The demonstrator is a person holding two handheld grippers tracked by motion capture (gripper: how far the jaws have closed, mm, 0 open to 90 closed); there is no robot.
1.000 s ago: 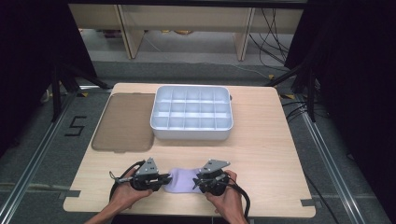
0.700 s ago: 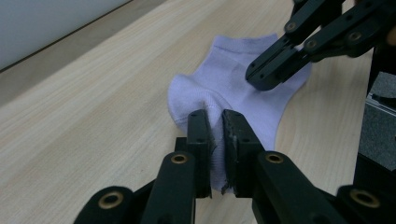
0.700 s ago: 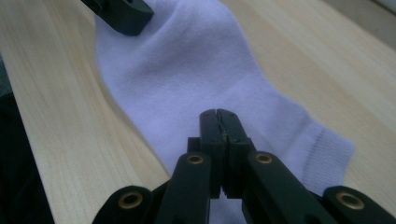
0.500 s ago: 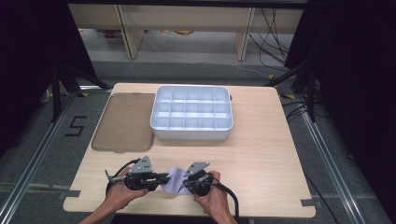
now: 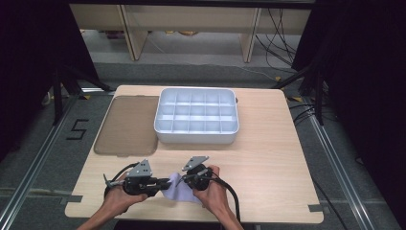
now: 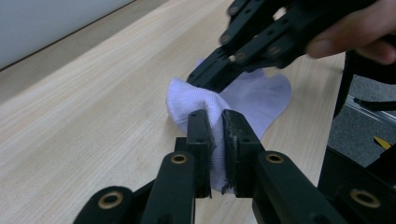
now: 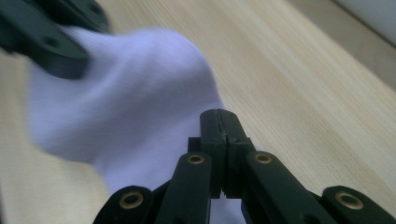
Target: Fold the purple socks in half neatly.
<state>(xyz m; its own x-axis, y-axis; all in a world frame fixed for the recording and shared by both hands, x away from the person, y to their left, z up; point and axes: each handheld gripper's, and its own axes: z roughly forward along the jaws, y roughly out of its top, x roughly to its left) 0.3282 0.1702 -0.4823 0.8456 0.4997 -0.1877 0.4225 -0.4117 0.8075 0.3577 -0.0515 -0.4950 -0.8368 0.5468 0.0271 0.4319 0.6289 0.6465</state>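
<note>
my left tool pinches a fold of the pale sock above the counter, my right tool clamped fully together beside it.

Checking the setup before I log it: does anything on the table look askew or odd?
Nothing is spilled or damaged. The pale sock is bunched between both grippers, and the brown lid lies off the white tray, beside it.

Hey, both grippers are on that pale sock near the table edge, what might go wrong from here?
1. The left gripper pinches only a thin fold of the sock, so a pull may tug it free.
2. The right gripper looks shut at the sock's edge; its hold may be slight.
3. The sock lies near the table front edge and might drop off.
</note>
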